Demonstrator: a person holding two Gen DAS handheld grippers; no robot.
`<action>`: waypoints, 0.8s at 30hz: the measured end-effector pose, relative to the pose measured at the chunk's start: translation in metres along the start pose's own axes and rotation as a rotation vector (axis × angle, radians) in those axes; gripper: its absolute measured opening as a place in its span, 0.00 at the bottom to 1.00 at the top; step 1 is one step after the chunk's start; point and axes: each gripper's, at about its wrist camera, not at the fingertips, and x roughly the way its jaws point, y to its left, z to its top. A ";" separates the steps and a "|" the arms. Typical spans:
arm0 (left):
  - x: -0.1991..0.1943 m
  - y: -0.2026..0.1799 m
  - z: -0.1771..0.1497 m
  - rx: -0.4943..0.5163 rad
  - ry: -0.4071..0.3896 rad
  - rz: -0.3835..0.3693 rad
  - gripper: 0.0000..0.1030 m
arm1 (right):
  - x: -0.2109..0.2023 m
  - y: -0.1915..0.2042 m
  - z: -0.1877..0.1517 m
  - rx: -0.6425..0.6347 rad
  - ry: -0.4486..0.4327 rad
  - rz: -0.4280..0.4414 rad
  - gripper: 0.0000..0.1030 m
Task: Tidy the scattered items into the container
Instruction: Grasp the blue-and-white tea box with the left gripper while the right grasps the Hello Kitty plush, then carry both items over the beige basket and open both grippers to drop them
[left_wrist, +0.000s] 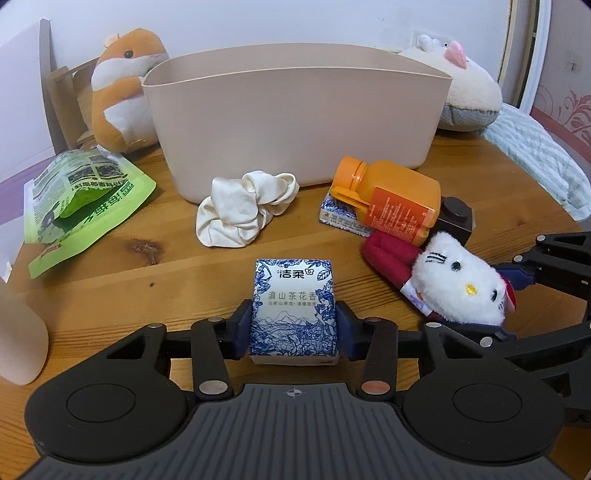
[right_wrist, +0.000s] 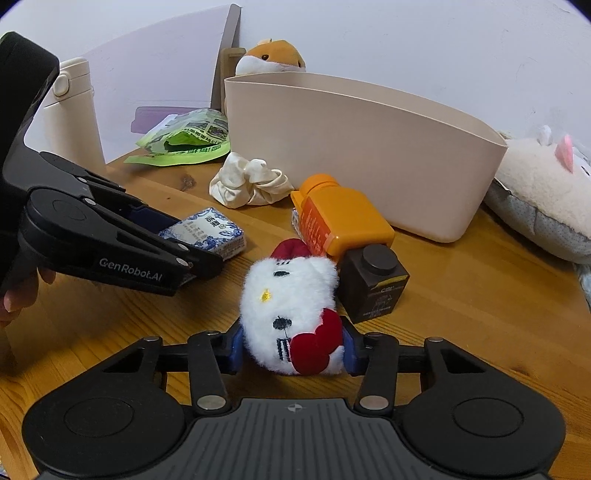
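Note:
My left gripper (left_wrist: 293, 328) is shut on a blue-and-white tissue pack (left_wrist: 293, 295), which rests on the wooden table; both also show in the right wrist view (right_wrist: 210, 230). My right gripper (right_wrist: 291, 347) is shut on the head of a white cat plush (right_wrist: 291, 302) with a red bow; the plush also shows in the left wrist view (left_wrist: 458, 280). The beige container (left_wrist: 295, 122) stands behind, open-topped (right_wrist: 354, 147). A white scrunchie (left_wrist: 243, 210), an orange bottle (left_wrist: 395, 199) lying on a second tissue pack (left_wrist: 340, 218), and a dark small box (right_wrist: 373, 284) lie in front of it.
A green pouch (left_wrist: 81, 199) lies at the left. An orange hamster plush (left_wrist: 122, 88) and a cream plush (left_wrist: 465, 88) flank the container. A beige flask (right_wrist: 72, 114) stands far left. The table edge runs at the right (left_wrist: 535, 177).

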 end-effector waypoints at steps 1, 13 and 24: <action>-0.001 0.000 -0.001 -0.001 0.001 0.001 0.45 | -0.001 0.000 -0.001 0.002 0.001 0.001 0.42; -0.024 -0.006 -0.015 -0.015 -0.016 -0.004 0.45 | -0.021 -0.007 -0.013 0.053 0.010 0.004 0.40; -0.067 -0.012 -0.009 0.016 -0.101 0.014 0.45 | -0.061 -0.013 -0.011 0.051 -0.066 -0.034 0.40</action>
